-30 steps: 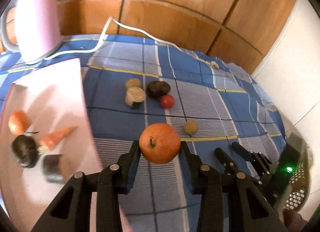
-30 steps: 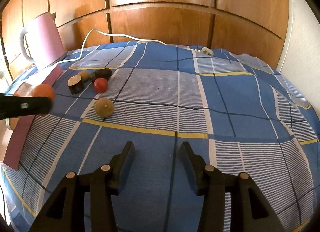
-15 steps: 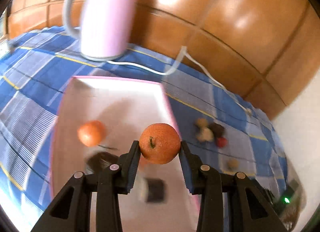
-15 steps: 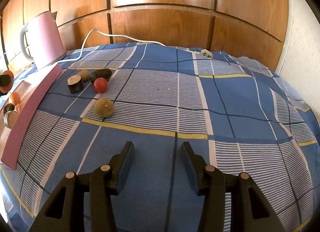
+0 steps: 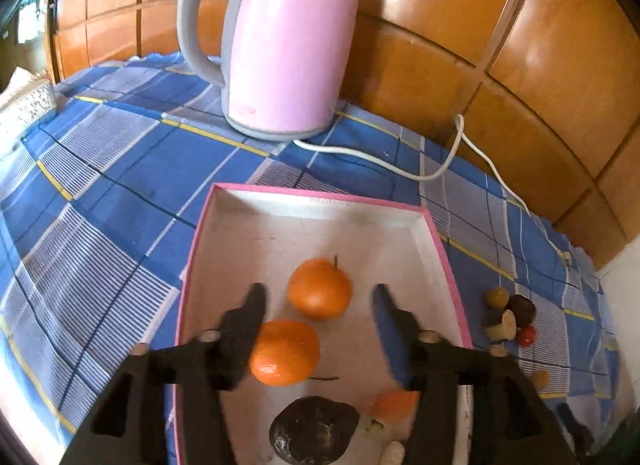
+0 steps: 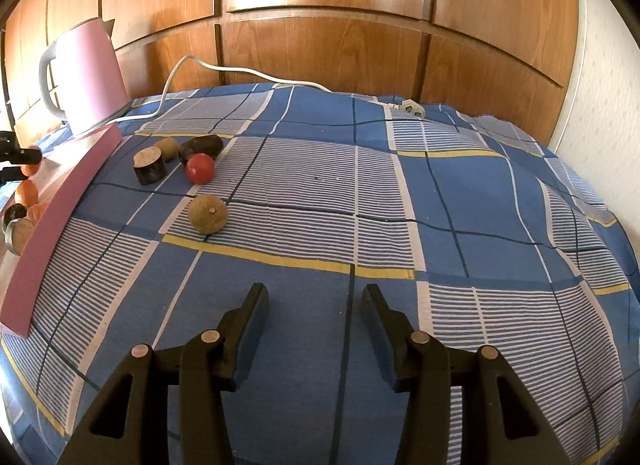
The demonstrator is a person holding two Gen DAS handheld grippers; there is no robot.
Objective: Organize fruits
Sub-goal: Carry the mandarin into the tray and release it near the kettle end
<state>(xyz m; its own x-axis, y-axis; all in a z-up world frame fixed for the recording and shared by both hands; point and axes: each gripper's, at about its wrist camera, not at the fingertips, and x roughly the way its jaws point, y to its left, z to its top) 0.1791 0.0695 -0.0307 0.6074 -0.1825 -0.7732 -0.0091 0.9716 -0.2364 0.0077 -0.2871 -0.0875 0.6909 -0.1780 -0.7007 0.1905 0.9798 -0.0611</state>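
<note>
Left tongs (image 5: 318, 293) hang spread wide over the pink-rimmed tray (image 5: 200, 233), holding nothing. Between and just below the fingers I see one orange (image 5: 320, 288) lying on the tray floor toward the far side, and a second orange (image 5: 285, 352) nearer to me, partly behind the left finger; I cannot tell whether that finger touches it. Nearer still sit a dark round fruit (image 5: 314, 433) and, to its right, a small orange piece (image 5: 394, 405) half hidden by the right finger. A faint strip of print runs along the tray's far inner wall, too small for me to read.

Right tongs (image 6: 316, 303) are also spread and empty, hovering above the blue checked cloth (image 6: 440, 185) on the table. Far to their left lie a tan round fruit (image 6: 208, 213), a red tomato (image 6: 200, 169), a dark cut piece (image 6: 150, 165), a small tan fruit (image 6: 167, 148) and a dark oblong fruit (image 6: 201, 148), all clustered beside the tray's right wall.

Behind the tray stands a pink kettle (image 5: 288, 45); I can make out no brand on it. Its white cord (image 6: 248, 72) trails across the cloth to a plug (image 6: 409, 109) near the wooden panelling (image 6: 320, 45).
</note>
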